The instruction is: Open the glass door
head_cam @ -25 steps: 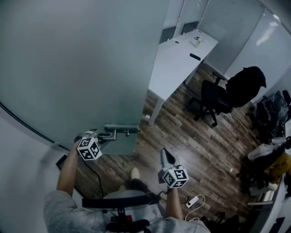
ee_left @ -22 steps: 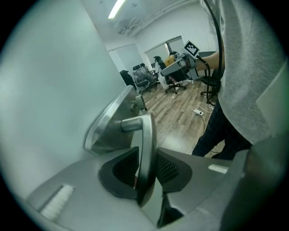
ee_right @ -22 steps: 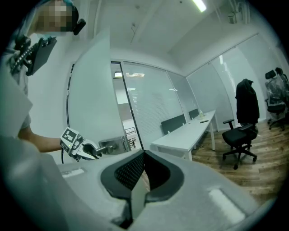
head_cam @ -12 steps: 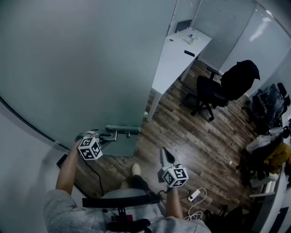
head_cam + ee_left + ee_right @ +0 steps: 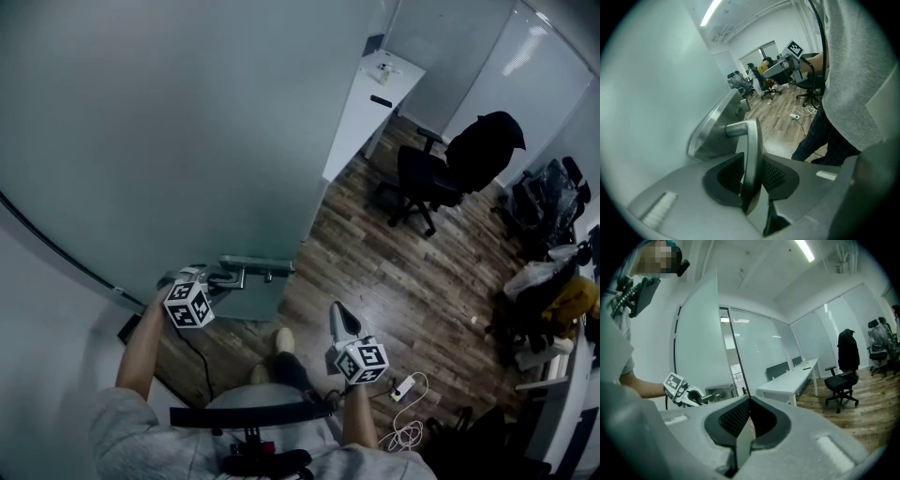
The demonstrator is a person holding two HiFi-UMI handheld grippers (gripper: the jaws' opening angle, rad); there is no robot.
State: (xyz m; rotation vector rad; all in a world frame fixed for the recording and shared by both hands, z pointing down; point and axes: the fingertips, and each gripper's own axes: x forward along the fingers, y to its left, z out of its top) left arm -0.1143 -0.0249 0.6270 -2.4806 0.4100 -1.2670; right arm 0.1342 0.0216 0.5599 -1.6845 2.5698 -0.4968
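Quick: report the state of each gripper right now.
Left gripper: closed on the door handle.
Right gripper: closed, holding nothing.

glass door (image 5: 169,122): frosted, matt | door handle (image 5: 752,154): brushed metal, smooth | floor (image 5: 403,281): wood planks, slight sheen

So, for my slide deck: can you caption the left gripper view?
Left gripper clamped on the metal lever handle of the frosted glass door.
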